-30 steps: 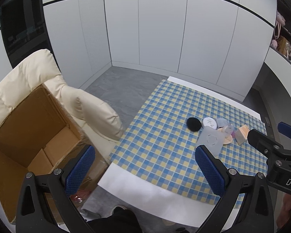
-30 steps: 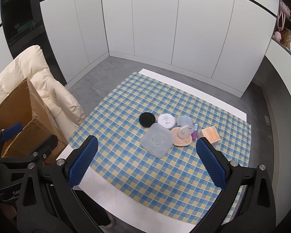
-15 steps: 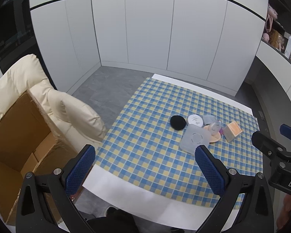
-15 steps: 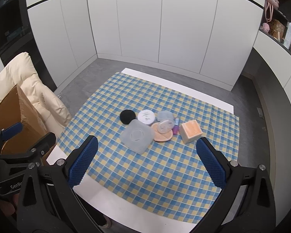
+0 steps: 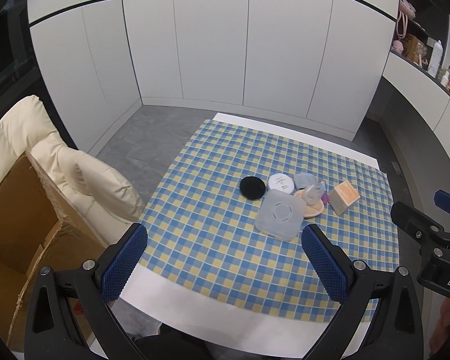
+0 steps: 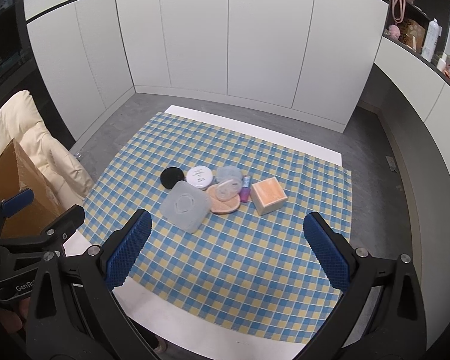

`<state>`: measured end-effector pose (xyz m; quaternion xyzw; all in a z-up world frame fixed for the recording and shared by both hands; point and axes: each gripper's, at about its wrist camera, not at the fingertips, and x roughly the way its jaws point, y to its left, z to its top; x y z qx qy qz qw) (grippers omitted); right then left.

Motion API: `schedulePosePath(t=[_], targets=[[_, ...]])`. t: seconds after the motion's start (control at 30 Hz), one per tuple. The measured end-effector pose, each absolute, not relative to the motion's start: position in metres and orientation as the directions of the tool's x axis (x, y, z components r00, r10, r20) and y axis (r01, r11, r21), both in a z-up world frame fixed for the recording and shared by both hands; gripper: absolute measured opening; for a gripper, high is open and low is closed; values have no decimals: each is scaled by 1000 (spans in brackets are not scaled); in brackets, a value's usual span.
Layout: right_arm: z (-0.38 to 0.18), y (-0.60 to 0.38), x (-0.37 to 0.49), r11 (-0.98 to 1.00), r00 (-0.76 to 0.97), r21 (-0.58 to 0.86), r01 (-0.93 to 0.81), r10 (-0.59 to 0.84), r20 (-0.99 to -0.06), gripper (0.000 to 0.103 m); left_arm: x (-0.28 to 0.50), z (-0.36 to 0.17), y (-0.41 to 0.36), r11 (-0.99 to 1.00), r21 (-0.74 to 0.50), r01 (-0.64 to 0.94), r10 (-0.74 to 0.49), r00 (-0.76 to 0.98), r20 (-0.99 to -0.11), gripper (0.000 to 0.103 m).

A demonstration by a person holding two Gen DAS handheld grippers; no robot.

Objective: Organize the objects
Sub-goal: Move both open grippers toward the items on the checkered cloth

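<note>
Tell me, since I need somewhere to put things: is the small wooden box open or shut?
Cannot tell. The small wooden box stands upright on the checked cloth; its pale orange top looks flat.

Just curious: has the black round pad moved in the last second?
No: the black round pad still lies just left of the white jar.

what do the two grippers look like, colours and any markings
Both match: black plastic frames with silver screws and two long fingers lined with blue textured pads. The left gripper shows white "GenRo..." lettering on its side in the right wrist view; the right gripper shows white "DA..." lettering in the left wrist view. Both words are cut off. No cables or sleeves are visible.
</note>
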<state>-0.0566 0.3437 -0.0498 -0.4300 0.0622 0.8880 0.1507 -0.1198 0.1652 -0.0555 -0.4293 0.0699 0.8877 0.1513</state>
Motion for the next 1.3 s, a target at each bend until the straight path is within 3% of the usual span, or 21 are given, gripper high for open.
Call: schedulePosePath(t=[0.6, 0.9, 1.3], targets=[[-60, 372, -48, -928, -544, -46, -370, 256, -799, 103, -122, -67, 191, -924, -5, -381, 239, -568, -788, 102], [-95, 399, -73, -908, -478, -52, -417, 268, -836, 103, -137, -112, 196, -919, 62, -389, 190, -576, -795, 102], [-134, 420, -82, -912, -438, -42, -408, 236, -868, 103, -159, -152, 219, -915, 59, -399, 188, -553, -812, 99]])
